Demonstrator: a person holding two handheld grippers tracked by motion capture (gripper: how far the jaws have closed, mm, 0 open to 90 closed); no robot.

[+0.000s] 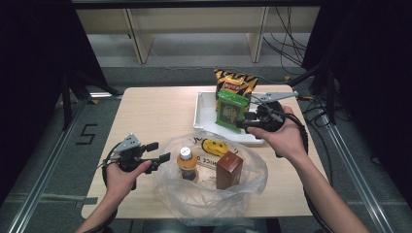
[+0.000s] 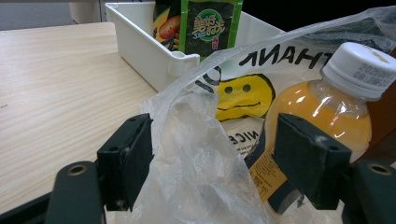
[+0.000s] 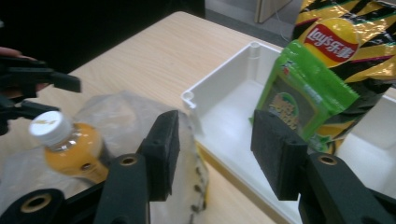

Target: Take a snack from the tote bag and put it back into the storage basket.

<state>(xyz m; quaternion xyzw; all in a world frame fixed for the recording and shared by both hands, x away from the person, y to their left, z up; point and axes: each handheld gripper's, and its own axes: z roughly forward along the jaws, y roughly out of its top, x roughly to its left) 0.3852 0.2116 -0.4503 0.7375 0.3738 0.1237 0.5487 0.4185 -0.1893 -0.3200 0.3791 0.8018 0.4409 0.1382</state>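
Hovering at eight o'clock, the left gripper spreads its jaws around the plastic bag's rim; its view reads "THANK" above a smiley, beside the orange juice bottle. At two o'clock, the right gripper gapes before the green packet; its view reads "Lay's" on the chip bag in the white tray.

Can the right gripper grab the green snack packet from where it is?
Probably yes. The right gripper is open beside the green packet, which stands upright in the white tray, with nothing between them.
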